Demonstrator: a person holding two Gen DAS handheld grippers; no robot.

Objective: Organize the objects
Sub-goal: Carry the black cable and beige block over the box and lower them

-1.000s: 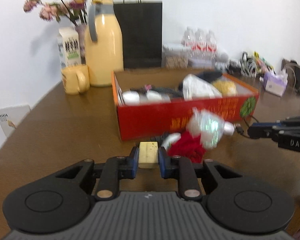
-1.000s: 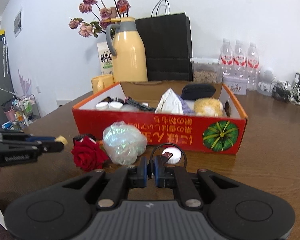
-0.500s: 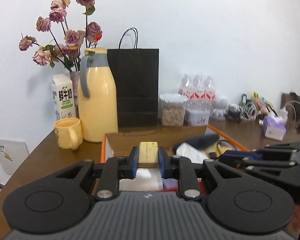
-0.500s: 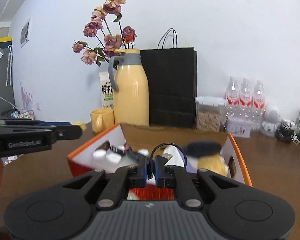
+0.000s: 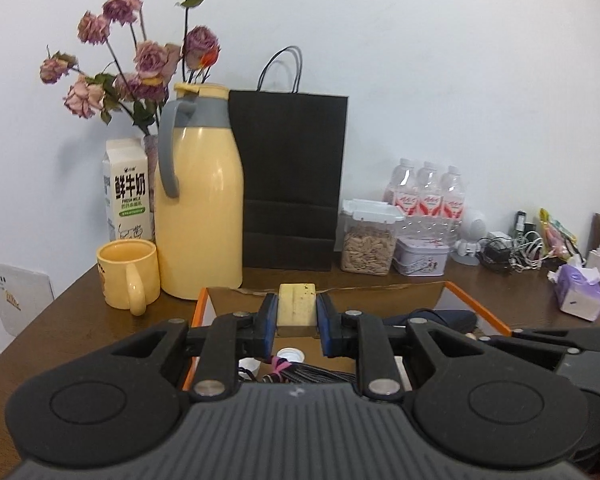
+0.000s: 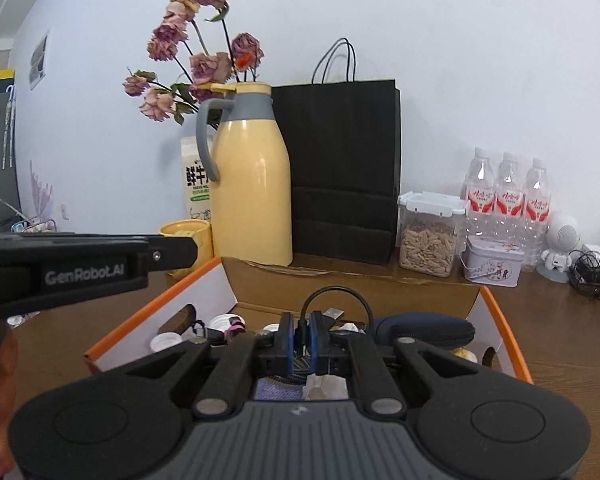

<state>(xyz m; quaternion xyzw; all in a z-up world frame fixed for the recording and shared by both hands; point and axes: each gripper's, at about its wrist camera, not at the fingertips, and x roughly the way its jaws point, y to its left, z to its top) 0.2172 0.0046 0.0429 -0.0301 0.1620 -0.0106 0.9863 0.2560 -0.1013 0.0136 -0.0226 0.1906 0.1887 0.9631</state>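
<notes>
My left gripper (image 5: 297, 316) is shut on a pale yellow block (image 5: 297, 307) and holds it above the orange-rimmed cardboard box (image 5: 456, 292). My right gripper (image 6: 301, 338) is shut on a black USB cable (image 6: 334, 294), whose loop and silver plug stick up over the same box (image 6: 152, 308). The box holds white caps (image 6: 164, 342), a dark pouch (image 6: 424, 326), a braided cord and tissue. The left gripper also shows in the right wrist view (image 6: 80, 266), at the left over the box's edge.
Along the back wall stand a yellow thermos (image 5: 198, 196), yellow mug (image 5: 126, 276), milk carton (image 5: 126, 190), dried roses, black paper bag (image 5: 292, 180), seed jar (image 5: 368, 242), tin, water bottles (image 5: 428, 194), cables and tissue pack (image 5: 580, 294).
Both grippers rose from the table in front of the box and moved forward over it, each keeping its hold. The red rose and shiny ball on the table dropped out of view.
</notes>
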